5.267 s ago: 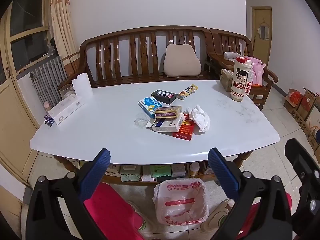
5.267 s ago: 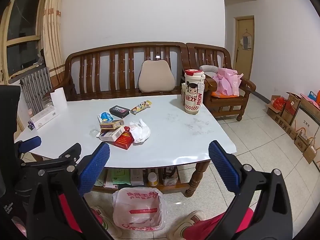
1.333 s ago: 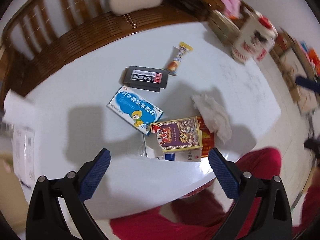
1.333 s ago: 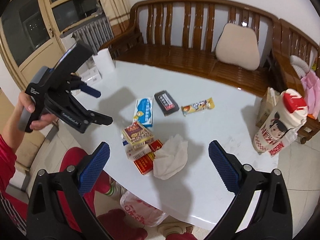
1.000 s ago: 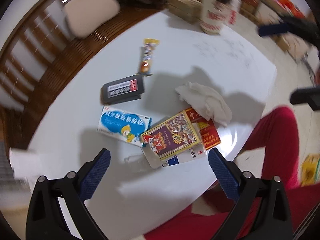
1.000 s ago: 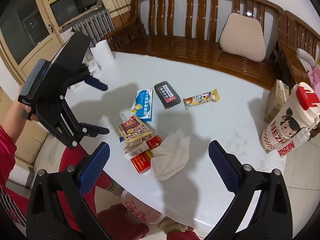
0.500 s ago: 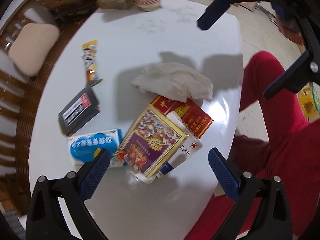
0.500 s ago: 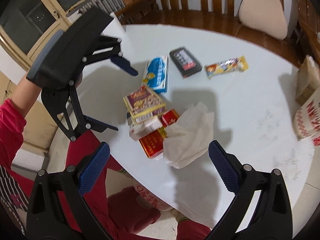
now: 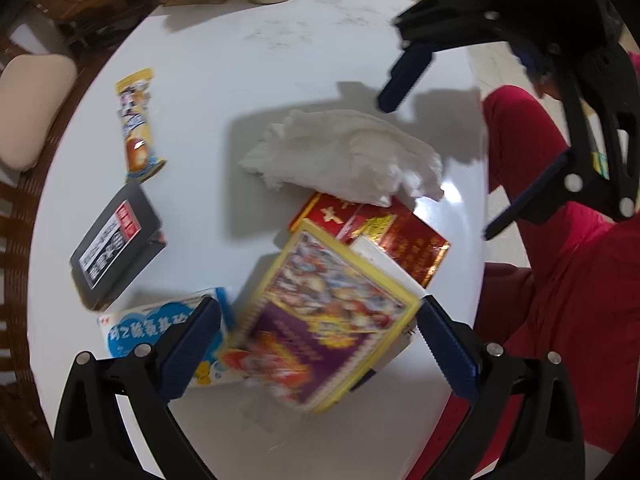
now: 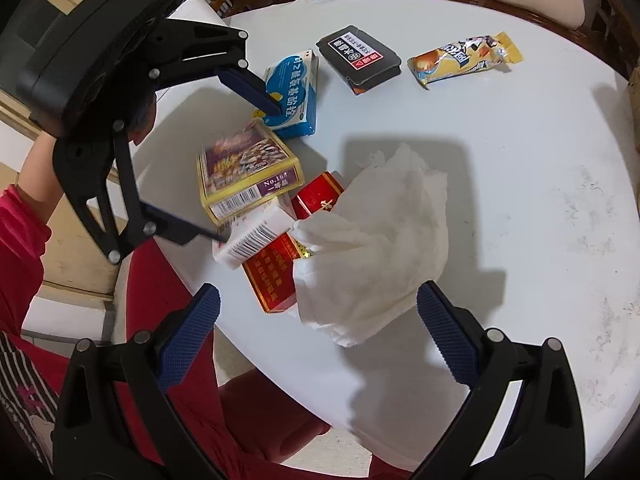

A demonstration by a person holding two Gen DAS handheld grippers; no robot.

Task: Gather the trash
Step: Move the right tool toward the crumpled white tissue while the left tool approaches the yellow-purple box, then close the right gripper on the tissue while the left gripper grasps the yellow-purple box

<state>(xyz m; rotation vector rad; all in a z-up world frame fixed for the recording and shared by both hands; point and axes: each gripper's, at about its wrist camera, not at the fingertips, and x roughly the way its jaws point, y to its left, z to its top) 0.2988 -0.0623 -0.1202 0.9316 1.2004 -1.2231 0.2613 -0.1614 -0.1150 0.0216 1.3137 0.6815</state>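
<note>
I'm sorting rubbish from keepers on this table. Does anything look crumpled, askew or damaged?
The white tissue is crumpled and lies partly over the red box. The yellow box sits crooked atop a white box. Nothing looks spilled.

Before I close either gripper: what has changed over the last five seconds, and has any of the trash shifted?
Both grippers came forward from the table's near edge and dropped over the pile. The left gripper now straddles the yellow-and-purple box; the right gripper brackets the crumpled tissue. Both are open, holding nothing. The red box, blue box, black box and snack wrapper lie as before.
</note>
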